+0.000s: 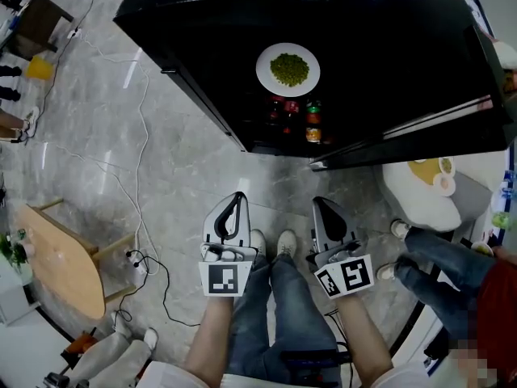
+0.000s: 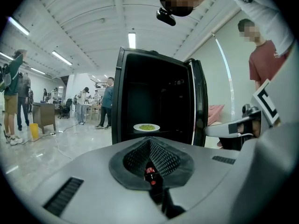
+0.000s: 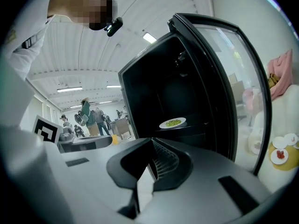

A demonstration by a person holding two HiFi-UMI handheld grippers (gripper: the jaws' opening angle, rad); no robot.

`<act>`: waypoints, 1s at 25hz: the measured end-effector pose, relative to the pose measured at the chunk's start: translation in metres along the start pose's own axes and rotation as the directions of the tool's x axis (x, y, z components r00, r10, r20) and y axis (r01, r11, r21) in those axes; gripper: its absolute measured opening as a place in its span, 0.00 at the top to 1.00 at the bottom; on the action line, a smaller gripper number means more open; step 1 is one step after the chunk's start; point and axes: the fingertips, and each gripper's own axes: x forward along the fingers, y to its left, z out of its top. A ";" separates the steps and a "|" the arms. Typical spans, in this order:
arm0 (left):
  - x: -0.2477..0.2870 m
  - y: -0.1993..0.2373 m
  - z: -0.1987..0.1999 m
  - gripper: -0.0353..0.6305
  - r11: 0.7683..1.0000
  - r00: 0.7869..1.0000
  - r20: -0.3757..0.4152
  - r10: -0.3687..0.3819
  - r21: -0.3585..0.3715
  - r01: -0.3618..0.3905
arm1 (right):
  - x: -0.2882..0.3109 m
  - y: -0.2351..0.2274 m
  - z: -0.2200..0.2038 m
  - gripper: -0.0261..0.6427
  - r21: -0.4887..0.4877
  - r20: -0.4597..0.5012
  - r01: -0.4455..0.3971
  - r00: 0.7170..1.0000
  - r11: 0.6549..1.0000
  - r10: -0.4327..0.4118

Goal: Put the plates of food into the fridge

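Note:
A white plate of green peas rests on a shelf inside the open black fridge. The same plate shows ahead in the left gripper view, and in the right gripper view the plate sits deep in the dark cabinet. Red-topped bottles and cans stand on a lower shelf. My left gripper and right gripper are held side by side close to my legs, well short of the fridge. Both are shut and hold nothing.
The fridge's glass door swings open to the right. Beyond it a white table carries more small dishes on a yellow mat. Another person's legs stand at right. A wooden table and floor cables lie at left.

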 end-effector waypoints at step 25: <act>-0.050 -0.023 0.095 0.94 0.997 0.997 0.023 -0.070 0.012 0.070 | -0.070 0.027 0.096 0.95 0.011 0.025 0.083 0.996 0.996 -0.084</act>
